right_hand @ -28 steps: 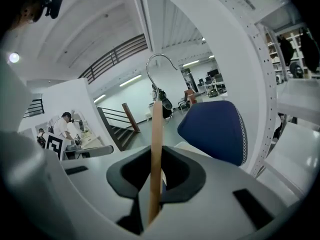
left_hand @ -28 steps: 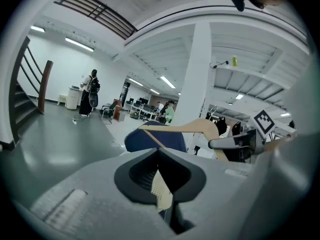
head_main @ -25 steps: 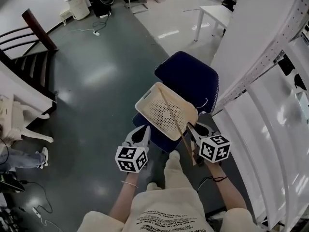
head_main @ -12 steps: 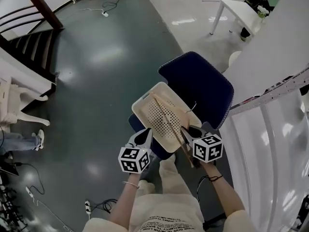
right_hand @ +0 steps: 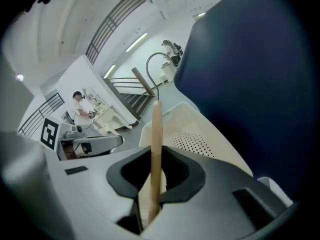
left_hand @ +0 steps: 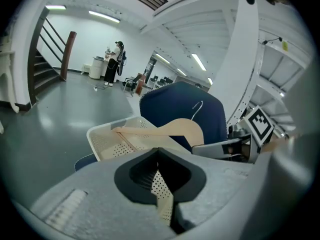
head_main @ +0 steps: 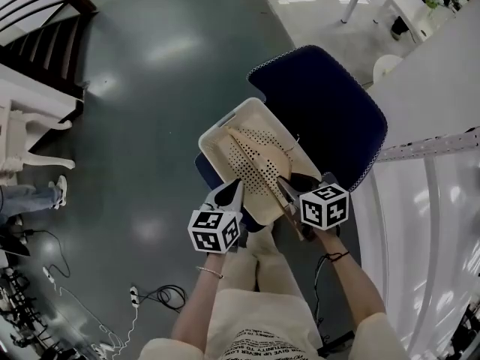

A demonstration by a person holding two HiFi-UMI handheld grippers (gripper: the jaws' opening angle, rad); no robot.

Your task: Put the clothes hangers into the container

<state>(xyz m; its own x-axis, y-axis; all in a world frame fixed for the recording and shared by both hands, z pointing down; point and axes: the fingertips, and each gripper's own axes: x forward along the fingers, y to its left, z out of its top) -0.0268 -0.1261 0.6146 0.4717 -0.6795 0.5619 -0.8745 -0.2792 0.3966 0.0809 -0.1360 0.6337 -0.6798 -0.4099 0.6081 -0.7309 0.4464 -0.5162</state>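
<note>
Over a blue office chair (head_main: 330,115), I work both grippers at a cream perforated container (left_hand: 102,139) that rests on the seat, its near rim toward the seat's front edge. The left gripper (head_main: 229,195) has its jaws pinched together on the container's near wall, whose dotted plastic shows between them. The right gripper (head_main: 287,184) has its jaws drawn narrow on the thin edge of a wooden clothes hanger (left_hand: 175,130). The hanger stands on edge and slants across the container, one arm reaching toward the far left corner and its broad shoulder above the right rim. Its metal hook (right_hand: 147,69) points up toward the chair's backrest, and it does not look fully laid down yet. I judge the hanger to be light and stiff, smooth enough to twist in a narrow grip, and not fragile. It is long enough that a hold near one end lets the far end swing or snag on the rim. A hold on the flat wood close to the neck should give better control than one on the hook, which is thin and round. The container looks light and slightly flexible, so I expect it to slide on the seat unless its rim is steadied.
</note>
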